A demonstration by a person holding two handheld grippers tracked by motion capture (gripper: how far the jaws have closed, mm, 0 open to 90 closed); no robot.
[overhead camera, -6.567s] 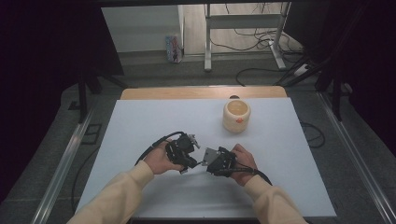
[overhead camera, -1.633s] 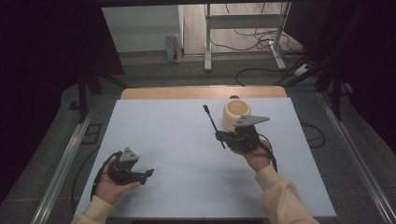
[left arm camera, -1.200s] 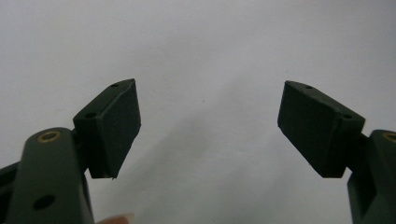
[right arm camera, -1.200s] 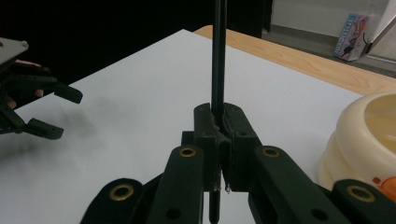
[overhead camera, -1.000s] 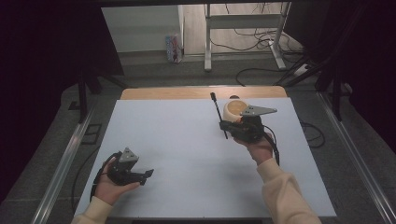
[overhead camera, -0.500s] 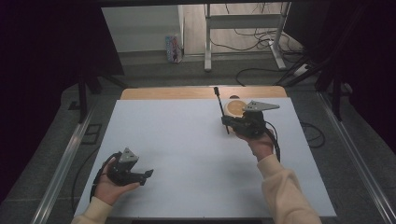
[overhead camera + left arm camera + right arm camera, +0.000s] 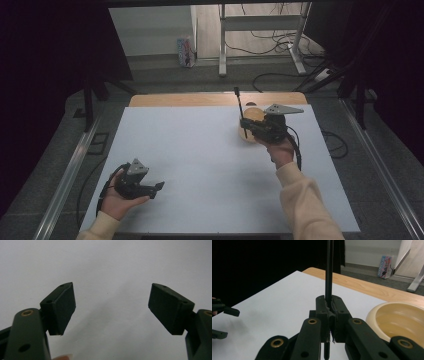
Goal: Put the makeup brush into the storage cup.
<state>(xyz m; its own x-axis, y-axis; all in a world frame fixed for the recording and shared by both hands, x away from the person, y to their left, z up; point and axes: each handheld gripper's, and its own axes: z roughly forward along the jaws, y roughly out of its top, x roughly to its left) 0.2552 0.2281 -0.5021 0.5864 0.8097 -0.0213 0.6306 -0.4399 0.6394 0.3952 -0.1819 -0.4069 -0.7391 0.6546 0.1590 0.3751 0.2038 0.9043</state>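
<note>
Right gripper clamping a black rod upright beside the bowl; left gripper resting open on the sheet.

The right gripper [image 7: 246, 123] is clenching the rod [image 7: 240, 110], jaws tight around its lower part in the right gripper view; the rod's [image 7: 329, 270] long axis is running near vertical, top end pointing toward 12 o'clock in the high view, lower tip poking just below the jaws. The bowl [image 7: 402, 320] is sitting just beside it at 3 o'clock, near the sheet's far edge, where a wooden strip [image 7: 200, 99] is showing. The left gripper [image 7: 159, 187], released with jaws wide apart over bare sheet, is lying at 7 o'clock near the front-left corner. The white sheet [image 7: 200, 150] between the two is lying open.
</note>
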